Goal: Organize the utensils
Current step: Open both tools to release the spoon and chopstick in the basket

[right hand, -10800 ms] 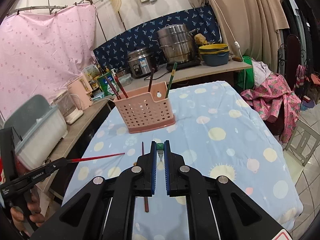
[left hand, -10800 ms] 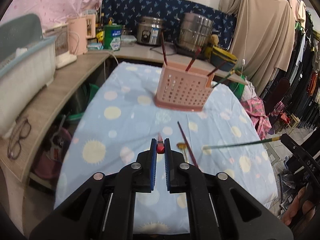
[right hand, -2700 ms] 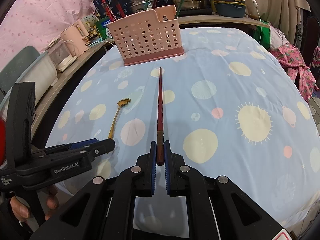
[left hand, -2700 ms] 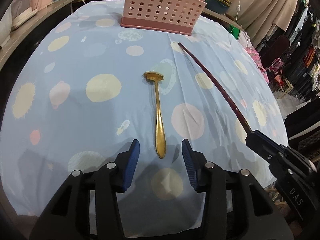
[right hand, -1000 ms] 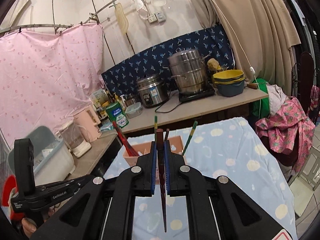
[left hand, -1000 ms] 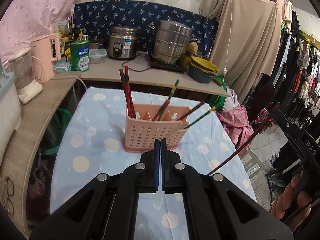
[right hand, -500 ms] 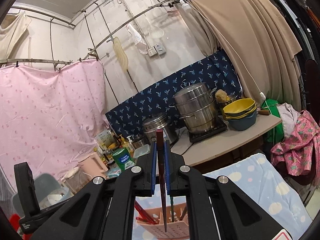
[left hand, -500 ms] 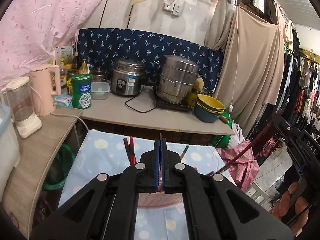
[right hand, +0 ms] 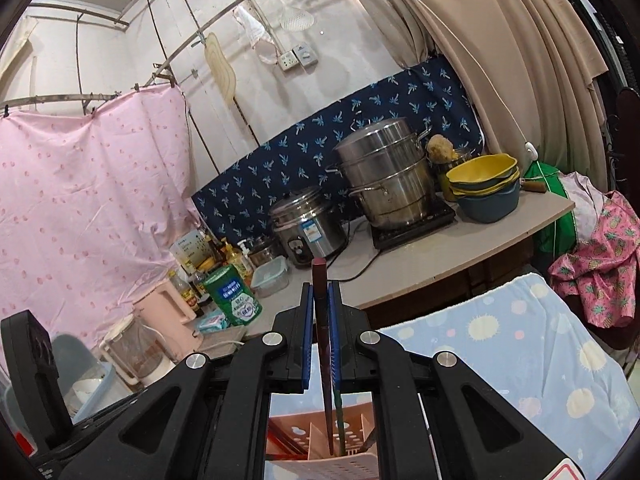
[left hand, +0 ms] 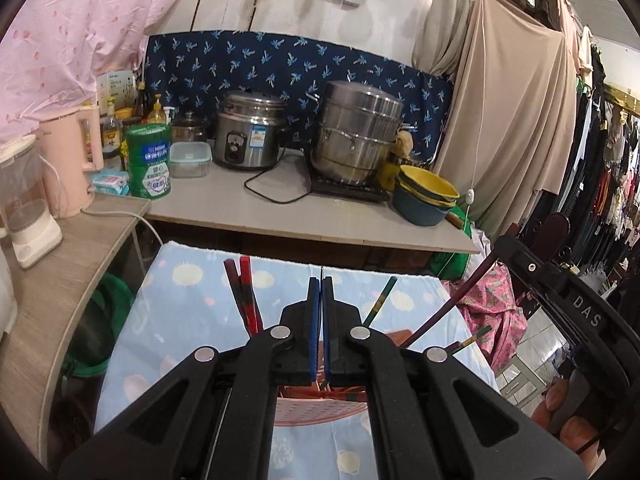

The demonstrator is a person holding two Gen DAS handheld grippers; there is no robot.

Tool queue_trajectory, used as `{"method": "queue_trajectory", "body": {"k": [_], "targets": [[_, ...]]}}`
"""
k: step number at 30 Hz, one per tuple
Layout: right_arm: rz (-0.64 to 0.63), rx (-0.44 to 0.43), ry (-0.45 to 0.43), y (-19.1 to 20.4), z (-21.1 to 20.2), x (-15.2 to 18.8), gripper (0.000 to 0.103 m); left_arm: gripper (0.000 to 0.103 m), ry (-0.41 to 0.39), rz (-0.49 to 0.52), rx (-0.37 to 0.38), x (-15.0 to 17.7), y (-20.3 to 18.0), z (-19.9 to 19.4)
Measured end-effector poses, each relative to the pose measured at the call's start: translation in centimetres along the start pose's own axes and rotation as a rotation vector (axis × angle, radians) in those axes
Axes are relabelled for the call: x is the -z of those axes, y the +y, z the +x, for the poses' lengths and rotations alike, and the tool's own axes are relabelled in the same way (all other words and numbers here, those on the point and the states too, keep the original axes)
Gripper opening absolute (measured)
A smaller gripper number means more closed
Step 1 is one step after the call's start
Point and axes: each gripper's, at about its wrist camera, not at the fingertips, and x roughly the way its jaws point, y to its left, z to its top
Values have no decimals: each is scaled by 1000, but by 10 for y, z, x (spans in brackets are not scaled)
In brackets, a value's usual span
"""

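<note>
My right claw [right hand: 321,312] is clamped on a dark red chopstick [right hand: 323,364], which hangs nearly upright with its tip just above the pink basket [right hand: 320,436] and its blunt end poking up past my pads. My left claw [left hand: 320,304] is pressed together above the same basket [left hand: 320,404]; a thin metal sliver shows at its tips, though I cannot tell what it is. Red chopsticks [left hand: 245,300] and green ones [left hand: 378,302] stand in the basket on the spotted blue surface [left hand: 180,320].
</note>
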Motion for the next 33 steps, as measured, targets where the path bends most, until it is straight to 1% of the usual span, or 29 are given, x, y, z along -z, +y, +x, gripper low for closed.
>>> {"method": "queue_trajectory", "body": {"k": [2, 4, 6, 8, 9, 11, 16, 19, 21, 23, 25, 27, 29, 33], "targets": [[-5, -4, 36, 0, 4, 5, 8, 1, 15, -13, 7, 4, 2, 4], [-3, 7, 37, -1, 1, 9, 13, 1, 16, -20, -9, 6, 4, 6], [-5, 12, 32, -1, -4, 10, 25, 5, 23, -29, -27, 8, 6, 7], [-9, 14, 26, -1, -10, 10, 33, 18, 28, -43, -39, 8, 9, 6], [-14, 17, 23, 0, -14, 10, 35, 21, 30, -47, -50, 8, 9, 5], [-22, 13, 20, 3, -21, 10, 36, 27, 31, -41, -74, 9, 9, 1], [-44, 17, 47, 4, -41, 17, 40, 34, 36, -3, -150, 19, 2, -14], [-56, 17, 93, 2, -51, 29, 42, 36, 51, 11, -198, 29, 0, -24], [-79, 31, 129, 2, -57, 40, 43, 40, 74, 5, -219, 38, 0, -30], [-103, 51, 165, 2, -63, 52, 43, 48, 93, 9, -249, 48, 0, -35], [-115, 68, 198, 1, -68, 63, 44, 50, 103, 26, -286, 56, -1, -39], [-120, 79, 220, 0, -73, 70, 48, 53, 115, 39, -315, 62, -3, -42], [-134, 89, 240, 1, -77, 77, 51, 63, 121, 47, -333, 67, -4, -47], [-165, 108, 264, 3, -84, 85, 56, 66, 127, 68, -358, 77, -8, -54]]}}
